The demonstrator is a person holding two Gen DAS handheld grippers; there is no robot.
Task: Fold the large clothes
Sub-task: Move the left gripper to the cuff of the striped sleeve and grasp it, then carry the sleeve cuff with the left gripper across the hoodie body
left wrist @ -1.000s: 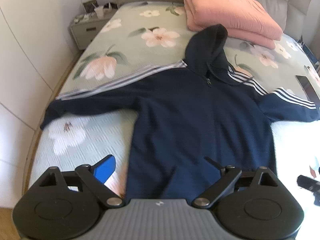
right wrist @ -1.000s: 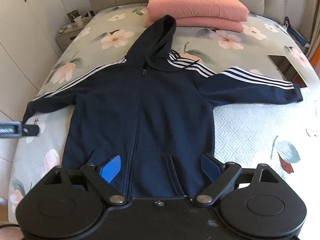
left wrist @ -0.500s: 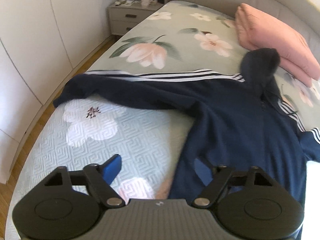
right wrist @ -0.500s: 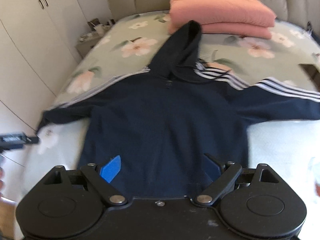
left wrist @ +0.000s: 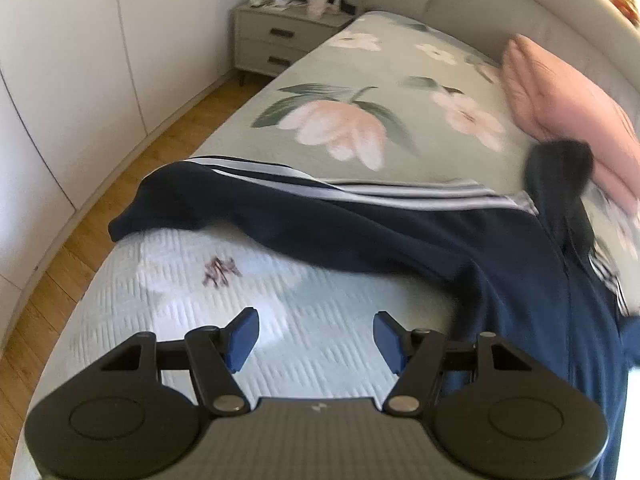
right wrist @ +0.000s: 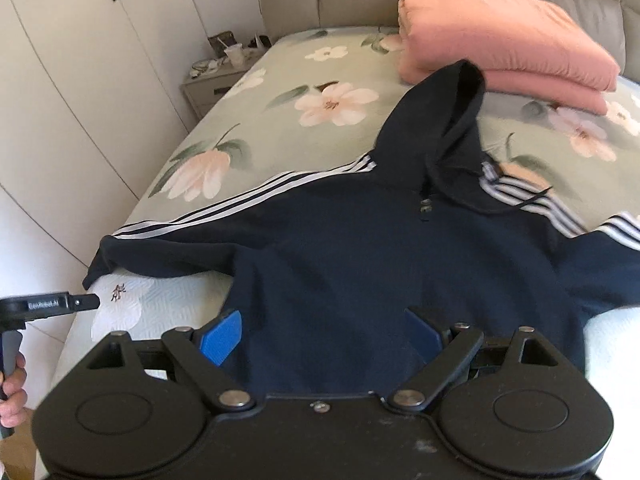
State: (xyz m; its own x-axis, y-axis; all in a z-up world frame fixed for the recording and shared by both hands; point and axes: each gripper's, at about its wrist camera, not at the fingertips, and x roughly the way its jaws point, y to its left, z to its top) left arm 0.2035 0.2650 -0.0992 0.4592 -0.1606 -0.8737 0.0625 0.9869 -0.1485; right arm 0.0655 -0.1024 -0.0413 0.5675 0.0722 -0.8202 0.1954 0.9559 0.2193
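Observation:
A navy zip hoodie [right wrist: 360, 248] with white sleeve stripes lies spread flat, front up, on the floral bed [right wrist: 280, 80]. Its left sleeve [left wrist: 248, 208] stretches to the bed's left edge, the cuff [left wrist: 132, 220] hanging at the rim. My left gripper [left wrist: 316, 336] is open and empty, above bare bedspread just short of that sleeve. It also shows in the right wrist view [right wrist: 60, 304], near the cuff. My right gripper [right wrist: 320, 332] is open and empty over the hoodie's lower body.
A folded pink blanket [right wrist: 508, 36] lies at the bed head behind the hood. A nightstand [left wrist: 280, 40] with small items stands at the far left corner. White wardrobe doors [right wrist: 80, 80] and wood floor [left wrist: 100, 200] run along the bed's left side.
My left gripper has swung left from the hoodie's hem toward the left sleeve and cuff. My right gripper has also shifted left over the hoodie body. Both stay open.

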